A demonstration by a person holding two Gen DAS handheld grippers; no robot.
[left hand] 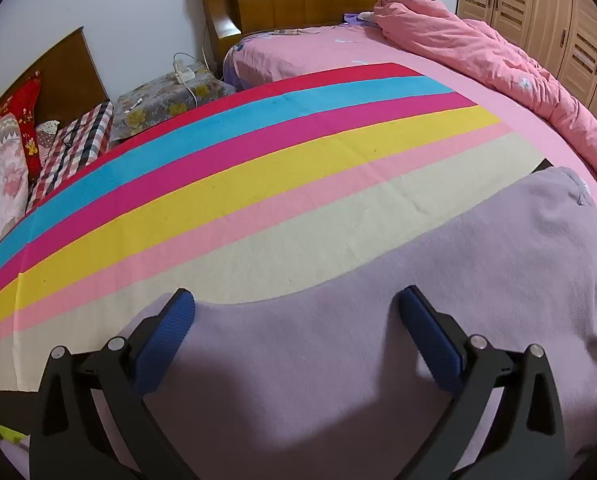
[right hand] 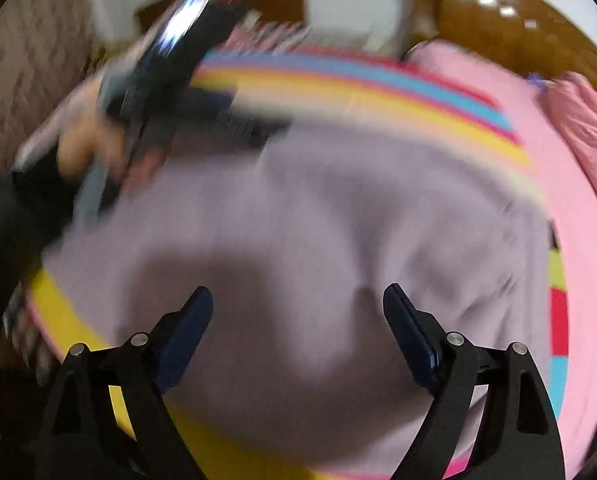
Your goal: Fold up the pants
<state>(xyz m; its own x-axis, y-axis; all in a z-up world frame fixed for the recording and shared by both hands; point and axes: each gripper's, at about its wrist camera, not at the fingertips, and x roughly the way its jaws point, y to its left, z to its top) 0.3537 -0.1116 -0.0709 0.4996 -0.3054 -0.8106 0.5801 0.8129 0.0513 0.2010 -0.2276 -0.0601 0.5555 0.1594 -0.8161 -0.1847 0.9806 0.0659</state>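
On the bed [left hand: 478, 128], lilac pants [left hand: 378, 300] are lying spread over a striped cloth [left hand: 258, 168]. Both grippers are hovering above the pants, the left gripper [left hand: 296, 300] and right gripper [right hand: 297, 298] each showing jaws wide apart with nothing between them. A pink quilt [left hand: 498, 52] is sitting bunched at the far side.

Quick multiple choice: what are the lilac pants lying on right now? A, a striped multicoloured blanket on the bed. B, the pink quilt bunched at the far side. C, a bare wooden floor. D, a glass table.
A: the lilac pants lie spread over the striped blanket, whose cream band runs along their edge; the pink quilt is bunched apart from them.
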